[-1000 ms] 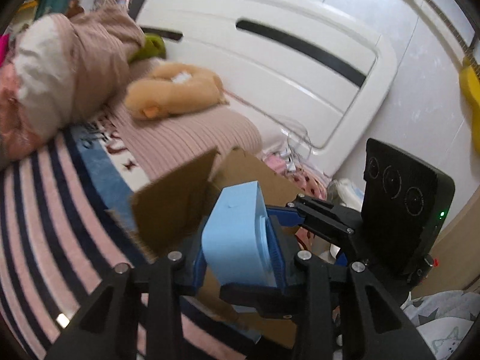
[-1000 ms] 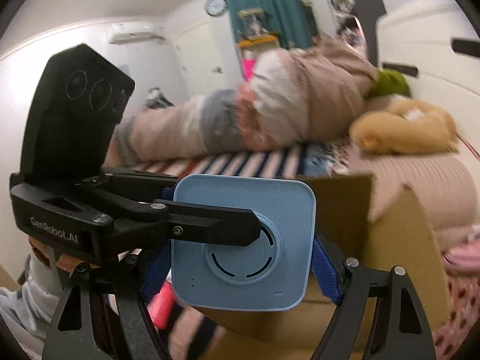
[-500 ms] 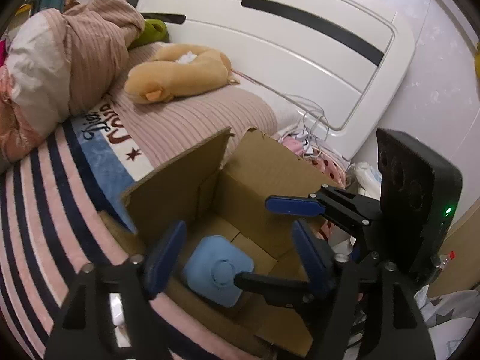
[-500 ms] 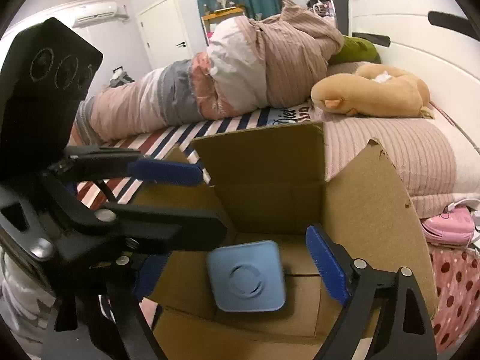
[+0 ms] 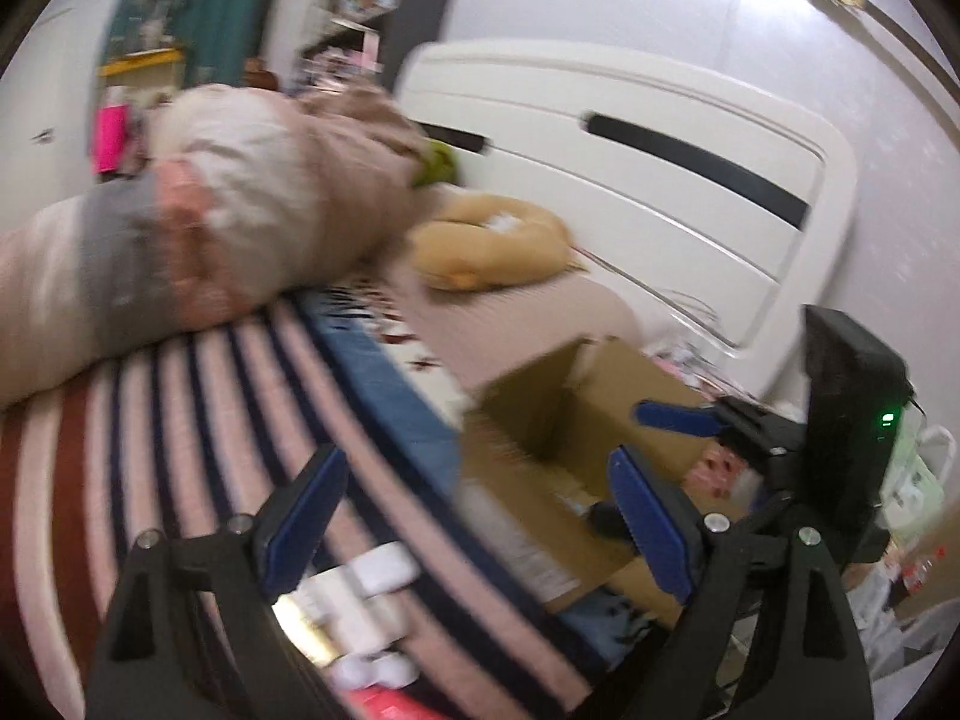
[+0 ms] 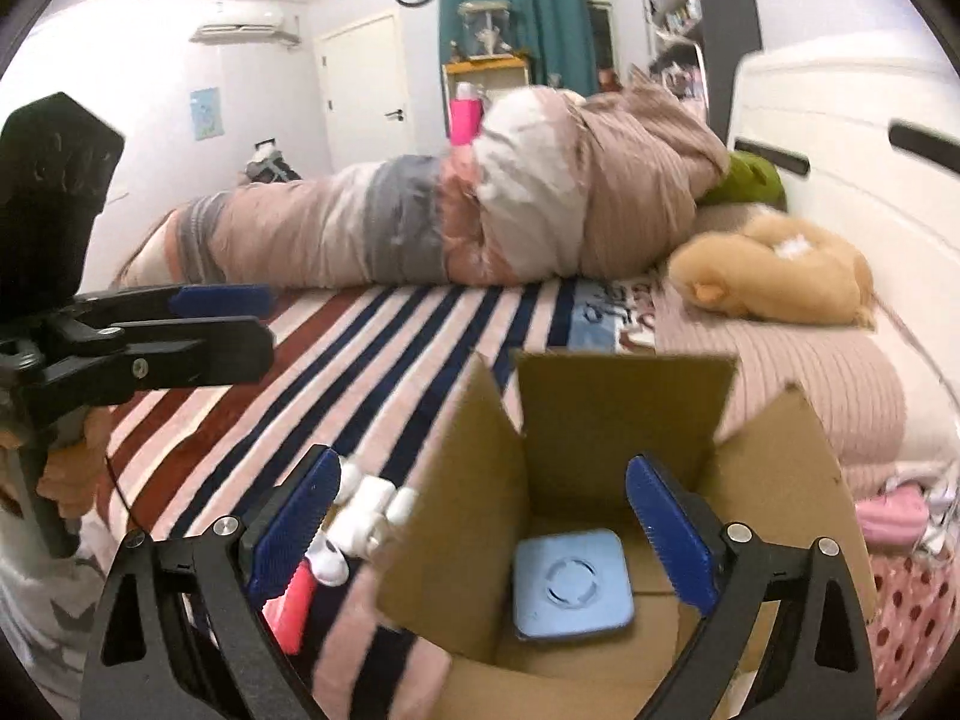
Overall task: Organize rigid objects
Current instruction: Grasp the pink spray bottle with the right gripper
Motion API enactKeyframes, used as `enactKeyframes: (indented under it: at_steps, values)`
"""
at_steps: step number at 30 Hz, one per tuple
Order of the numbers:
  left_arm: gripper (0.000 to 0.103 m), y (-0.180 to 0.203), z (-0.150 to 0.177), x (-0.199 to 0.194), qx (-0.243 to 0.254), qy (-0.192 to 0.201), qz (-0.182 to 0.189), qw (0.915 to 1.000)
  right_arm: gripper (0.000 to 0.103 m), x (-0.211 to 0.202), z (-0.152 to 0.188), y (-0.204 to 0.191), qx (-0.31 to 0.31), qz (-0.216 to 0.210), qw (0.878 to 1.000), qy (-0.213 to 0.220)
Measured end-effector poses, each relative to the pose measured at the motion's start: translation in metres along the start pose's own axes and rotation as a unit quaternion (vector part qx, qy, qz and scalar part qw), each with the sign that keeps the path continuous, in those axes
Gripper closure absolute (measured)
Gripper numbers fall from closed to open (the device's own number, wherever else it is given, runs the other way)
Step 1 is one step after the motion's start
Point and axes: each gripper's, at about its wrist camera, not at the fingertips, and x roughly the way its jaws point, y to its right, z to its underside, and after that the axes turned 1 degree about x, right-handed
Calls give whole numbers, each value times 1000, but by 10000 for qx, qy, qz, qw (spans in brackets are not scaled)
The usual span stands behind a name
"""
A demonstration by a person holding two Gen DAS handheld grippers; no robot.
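A light blue square device [image 6: 573, 585] lies flat on the floor of an open cardboard box [image 6: 624, 414] on the striped bed. My right gripper [image 6: 480, 531] is open and empty, above the box's near left side. My left gripper [image 5: 474, 516] is open and empty, over the bed left of the box [image 5: 600, 396]. White plastic pieces [image 6: 372, 507] and a pink object [image 6: 291, 606] lie on the bed left of the box; the white pieces also show in the blurred left wrist view [image 5: 378, 570]. The other gripper appears in each view [image 5: 678, 420] [image 6: 222, 300].
A rolled quilt [image 6: 450, 210] lies across the far side of the bed. A tan plush toy [image 6: 780, 276] rests near the white headboard [image 5: 630, 138]. A pink polka-dot item [image 6: 906, 600] sits right of the box.
Both grippers held the blue device together, then opened and dropped it into the box. Now both have pulled back; the left has swung left over the striped bed.
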Motion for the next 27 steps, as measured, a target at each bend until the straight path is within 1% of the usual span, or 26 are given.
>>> enactKeyframes:
  at_steps: [2,4,7,8,9,10,12,14,15,19,20,21,22,25,26,27]
  values:
    - [15,-23,14,-22,-203,140,-296,9993,7,0,-4,-24,-365,46,9992,138]
    - [14,-46,30,-40,-388,238,-590,9972,7,2,-8,-43,-567,-77,9982,198]
    - [13,-73,57,-59,-606,315,-990,9927,9,13,-11,-74,-706,-553,9959,64]
    - [13,-82,67,-64,-676,315,-1096,9912,14,17,-9,-86,-771,-682,9947,-10]
    - [13,-89,76,-67,-749,306,-1196,9895,23,21,-7,-95,-821,-763,9937,-79]
    - [13,-97,87,-69,-820,283,-1279,9880,26,26,-3,-103,-853,-840,9927,-167]
    - [13,-109,106,-71,-944,230,-1320,9865,38,39,9,-118,-816,-1062,9899,-466]
    - [13,-120,124,-69,-1095,171,-1299,9853,44,54,23,-129,-770,-1280,9853,-834]
    - [13,-125,132,-67,-1165,135,-1277,9849,47,66,34,-136,-765,-1324,9820,-1111]
    - [13,-136,159,-59,-1457,-20,-1224,9817,56,109,74,-145,-655,-1011,9712,-2055]
    - [13,-138,165,-57,-1505,-60,-1200,9813,63,120,85,-144,-572,-975,9667,-2297]
    - [13,-139,170,-55,-1541,-108,-1172,9810,67,127,94,-140,-439,-1017,9614,-2520]
    - [13,-139,175,-52,-1568,-162,-1148,9808,67,133,101,-137,-301,-1057,9571,-2680]
    - [13,-140,184,-48,-1672,-255,-1108,9793,68,139,110,-132,-179,-913,9556,-2796]
    - [13,-140,186,-47,-1698,-269,-1079,9792,69,141,110,-130,-162,-887,9550,-2824]
    - [13,-139,188,-46,-1708,-276,-1044,9794,74,143,110,-130,-143,-927,9537,-2859]
